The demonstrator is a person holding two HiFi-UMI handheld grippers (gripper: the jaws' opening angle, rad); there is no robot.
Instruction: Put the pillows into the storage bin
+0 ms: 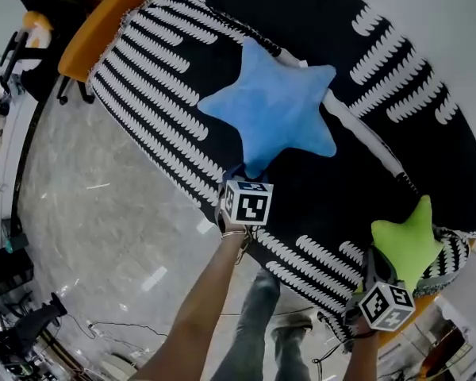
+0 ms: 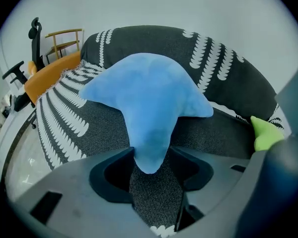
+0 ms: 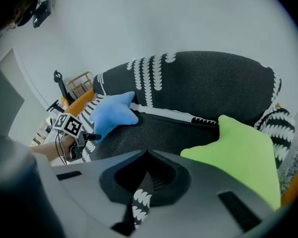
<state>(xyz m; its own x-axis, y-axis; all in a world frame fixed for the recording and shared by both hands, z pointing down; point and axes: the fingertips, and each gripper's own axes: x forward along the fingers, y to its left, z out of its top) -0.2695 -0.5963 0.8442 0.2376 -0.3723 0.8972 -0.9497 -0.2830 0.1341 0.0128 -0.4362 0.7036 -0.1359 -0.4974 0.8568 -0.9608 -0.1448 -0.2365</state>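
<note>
On striped sofa [image 1: 159,94], blue pillow [image 1: 274,105] tip between left gripper [image 2: 151,157] jaws (apart).

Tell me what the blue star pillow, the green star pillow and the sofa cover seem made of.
Blue star pillow: soft plush fabric, matte, faintly fuzzy nap, probably stuffed. Green star pillow: apparently the same matte plush. Sofa cover: woven cloth, its grainy weave visible, black with white print.
</note>
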